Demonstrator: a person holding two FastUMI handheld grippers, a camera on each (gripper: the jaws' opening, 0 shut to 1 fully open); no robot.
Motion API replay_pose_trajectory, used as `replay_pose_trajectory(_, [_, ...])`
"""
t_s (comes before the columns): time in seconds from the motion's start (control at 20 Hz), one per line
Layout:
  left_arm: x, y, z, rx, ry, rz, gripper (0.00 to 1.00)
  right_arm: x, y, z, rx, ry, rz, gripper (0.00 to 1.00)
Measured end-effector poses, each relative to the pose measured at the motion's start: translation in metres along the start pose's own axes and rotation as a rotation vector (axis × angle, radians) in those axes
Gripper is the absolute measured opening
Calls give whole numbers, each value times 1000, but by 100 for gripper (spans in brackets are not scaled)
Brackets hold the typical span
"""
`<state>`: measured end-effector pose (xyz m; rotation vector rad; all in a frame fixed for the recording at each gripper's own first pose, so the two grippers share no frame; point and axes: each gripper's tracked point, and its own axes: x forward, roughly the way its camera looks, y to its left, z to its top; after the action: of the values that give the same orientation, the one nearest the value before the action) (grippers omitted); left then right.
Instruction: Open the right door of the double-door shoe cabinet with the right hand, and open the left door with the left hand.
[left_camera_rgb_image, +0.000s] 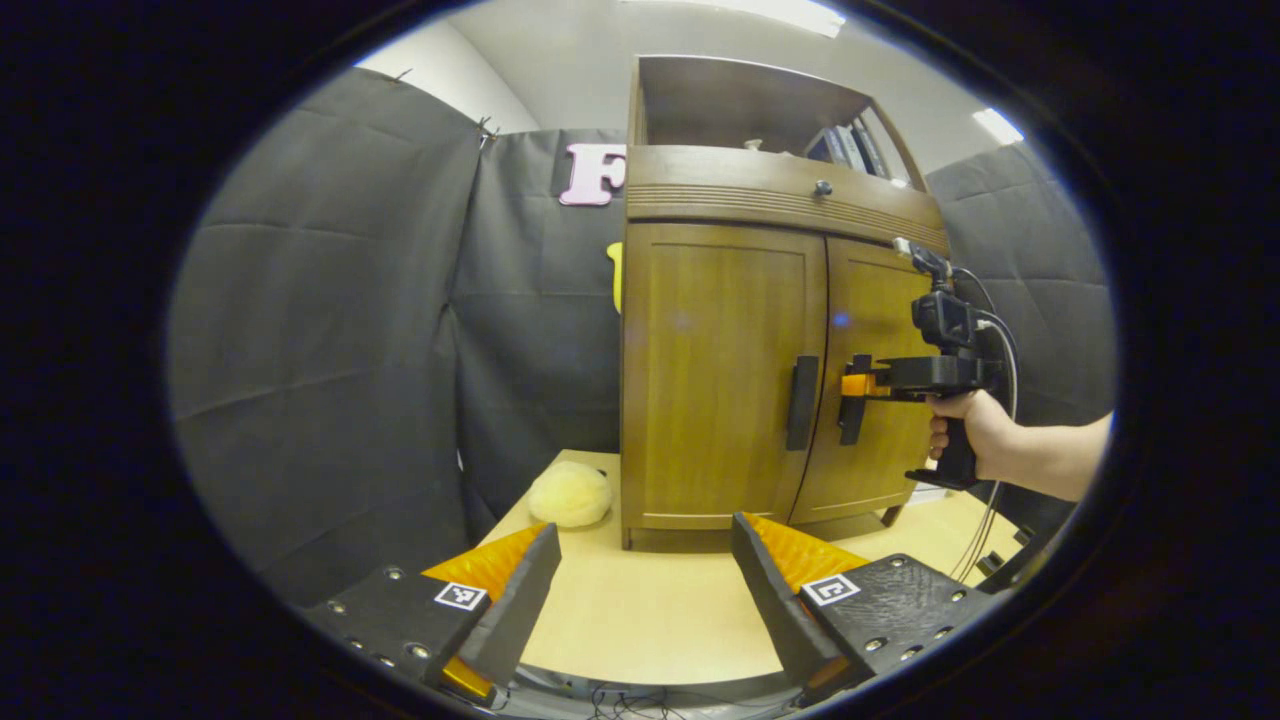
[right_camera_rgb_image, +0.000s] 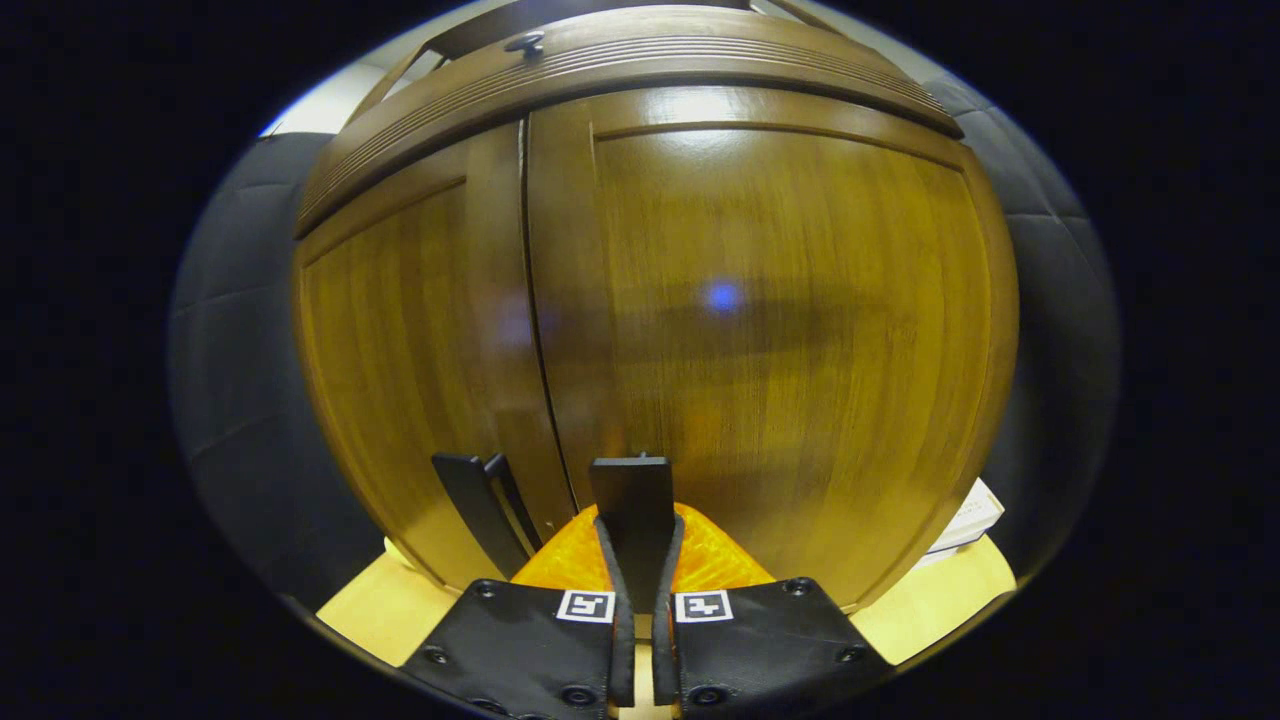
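1. While both doors sit flush, the shoe cabinet (left_camera_rgb_image: 760, 370) stands on the table (left_camera_rgb_image: 640, 610), well ahead of the left gripper (left_camera_rgb_image: 645, 590).
2. Right door (right_camera_rgb_image: 790, 330): closed; right gripper (right_camera_rgb_image: 640, 540) clamped on its handle (right_camera_rgb_image: 632, 500).
3. Left door (left_camera_rgb_image: 715, 375): closed, handle (left_camera_rgb_image: 801, 402) untouched; left gripper's jaws wide, holding nothing.

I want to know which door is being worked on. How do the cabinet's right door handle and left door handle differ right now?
The right door handle is clamped between the right gripper fingers; the left door handle stands free, untouched. The left gripper is open and well back from the left handle, over the table. Both handles are dark vertical bars flanking the centre seam, and both doors look closed.
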<state>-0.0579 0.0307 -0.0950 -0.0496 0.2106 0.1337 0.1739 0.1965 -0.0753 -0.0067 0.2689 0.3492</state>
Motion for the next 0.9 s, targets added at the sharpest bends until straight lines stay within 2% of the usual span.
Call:
replay_pose_trajectory(0.15, [2, -4, 4, 7, -14, -20, 100, -15, 2, -5, 15, 0, 0, 8])
replay_pose_trajectory(0.3, [2, -10, 2, -8, -25, -53, 98, -31, 0, -10, 15, 10, 17, 8])
replay_pose_trajectory(0.35, [3, -13, 0, -12, -21, -68, 100, -37, 1, -11, 13, 7, 23, 5])
replay_pose_trajectory(0.4, [5, -16, -4, -13, -16, -81, 98, -40, 1, -13, 20, 11, 27, 8])
replay_pose_trajectory(0.45, [8, -19, -5, -15, -11, -91, 100, -45, 1, -14, 36, 9, 24, 8])
replay_pose_trajectory(0.5, [8, -22, -6, -26, -9, -105, 98, -48, 0, -16, 44, 8, 19, 8])
replay_pose_trajectory(0.55, [9, -26, -4, -40, -15, -124, 98, -52, -1, -16, 39, 4, 14, 5])
replay_pose_trajectory(0.65, [12, -33, -1, -61, -22, -156, 100, -66, -5, -19, 32, 0, 2, 5])
replay_pose_trajectory(0.7, [16, -35, 1, -66, -23, -166, 100, -73, -8, -20, 34, 0, -3, 8])
replay_pose_trajectory(0.75, [20, -39, 3, -68, -24, -182, 100, -80, -12, -21, 35, 0, -7, 5])
replay_pose_trajectory(0.9, [28, -49, 3, -44, -23, -237, 98, -111, -27, -27, 67, 11, 3, 8])
